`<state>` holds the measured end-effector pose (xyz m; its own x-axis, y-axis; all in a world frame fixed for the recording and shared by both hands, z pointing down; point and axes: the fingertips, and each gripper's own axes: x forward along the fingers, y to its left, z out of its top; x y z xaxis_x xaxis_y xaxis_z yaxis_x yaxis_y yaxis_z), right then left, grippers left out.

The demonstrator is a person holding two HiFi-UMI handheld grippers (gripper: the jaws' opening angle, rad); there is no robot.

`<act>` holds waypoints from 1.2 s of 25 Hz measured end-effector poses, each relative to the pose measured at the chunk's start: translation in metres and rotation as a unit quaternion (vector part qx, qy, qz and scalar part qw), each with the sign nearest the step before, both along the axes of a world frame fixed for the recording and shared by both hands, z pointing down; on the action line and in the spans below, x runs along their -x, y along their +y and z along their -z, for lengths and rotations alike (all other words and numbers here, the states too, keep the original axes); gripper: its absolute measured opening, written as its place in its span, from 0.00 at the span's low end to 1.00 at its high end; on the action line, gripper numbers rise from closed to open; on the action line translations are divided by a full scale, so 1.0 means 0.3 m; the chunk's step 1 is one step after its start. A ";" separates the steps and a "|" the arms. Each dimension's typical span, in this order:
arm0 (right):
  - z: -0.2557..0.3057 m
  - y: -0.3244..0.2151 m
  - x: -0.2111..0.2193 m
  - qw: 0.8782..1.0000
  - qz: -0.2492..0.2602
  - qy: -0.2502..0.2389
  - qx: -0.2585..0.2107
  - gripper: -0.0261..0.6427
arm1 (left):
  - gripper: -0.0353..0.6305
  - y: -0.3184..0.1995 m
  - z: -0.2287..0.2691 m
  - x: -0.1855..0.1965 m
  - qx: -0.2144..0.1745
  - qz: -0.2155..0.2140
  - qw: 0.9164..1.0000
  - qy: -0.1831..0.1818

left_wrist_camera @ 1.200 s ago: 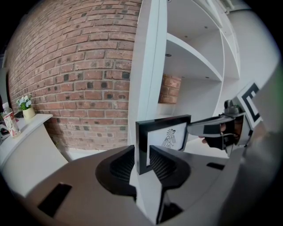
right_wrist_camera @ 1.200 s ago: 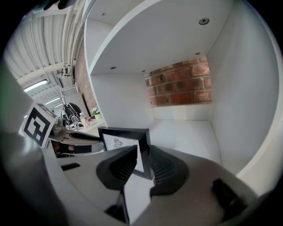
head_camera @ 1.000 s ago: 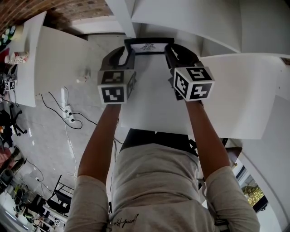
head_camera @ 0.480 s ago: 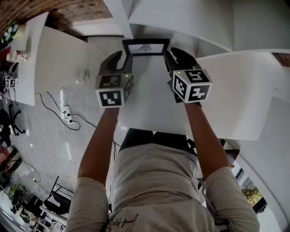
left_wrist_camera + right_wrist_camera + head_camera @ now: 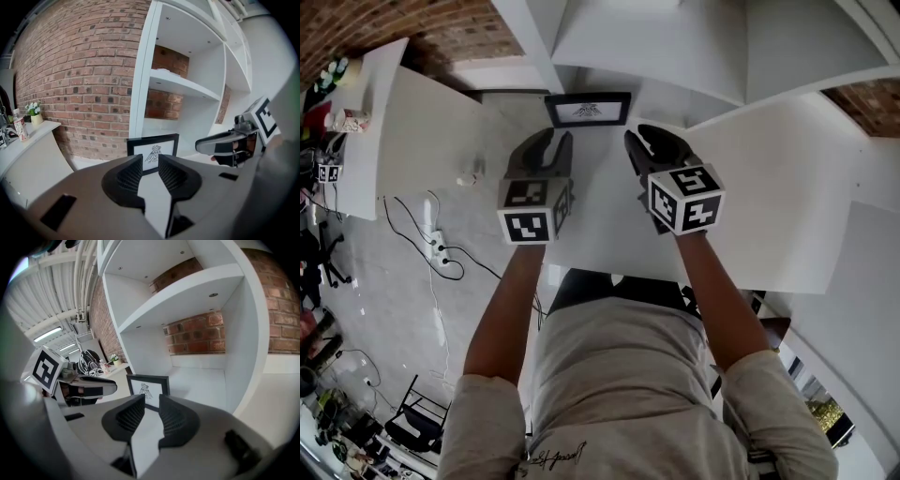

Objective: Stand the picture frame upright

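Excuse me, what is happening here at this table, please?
A person holds a gripper in each hand over a white table. The picture frame stands upright on its own at the table's far end, in front of white shelves. Neither gripper touches it. The left gripper is empty, its fingers closing on nothing; the right gripper is open and empty too.

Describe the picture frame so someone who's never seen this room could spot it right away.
Find the tall white shelf unit against the brick wall. At its foot, on the far end of the white table, stands the picture frame, upright. Its black border and small dark drawing stand out from the plain white all around.
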<state>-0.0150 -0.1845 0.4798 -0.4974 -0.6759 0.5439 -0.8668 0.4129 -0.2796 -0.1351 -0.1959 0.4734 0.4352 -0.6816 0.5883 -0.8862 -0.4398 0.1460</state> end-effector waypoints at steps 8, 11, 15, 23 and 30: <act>0.106 0.147 -0.009 0.997 0.068 -0.028 -0.016 0.14 | 0.11 0.145 0.084 -0.045 0.003 -0.003 1.000 0.002; 0.150 0.203 -0.021 0.995 0.089 -0.029 -0.022 0.10 | 0.09 0.198 0.122 -0.066 0.000 -0.013 1.000 0.003; 0.221 0.263 -0.049 0.993 0.111 -0.037 -0.030 0.09 | 0.08 0.252 0.195 -0.086 -0.011 -0.009 1.000 0.010; 0.302 0.375 -0.142 0.992 0.123 -0.035 -0.019 0.08 | 0.08 0.377 0.303 -0.179 -0.030 -0.037 0.999 0.009; 0.353 0.464 -0.217 0.993 0.114 -0.040 -0.014 0.08 | 0.08 0.492 0.341 -0.254 -0.030 -0.058 0.998 0.015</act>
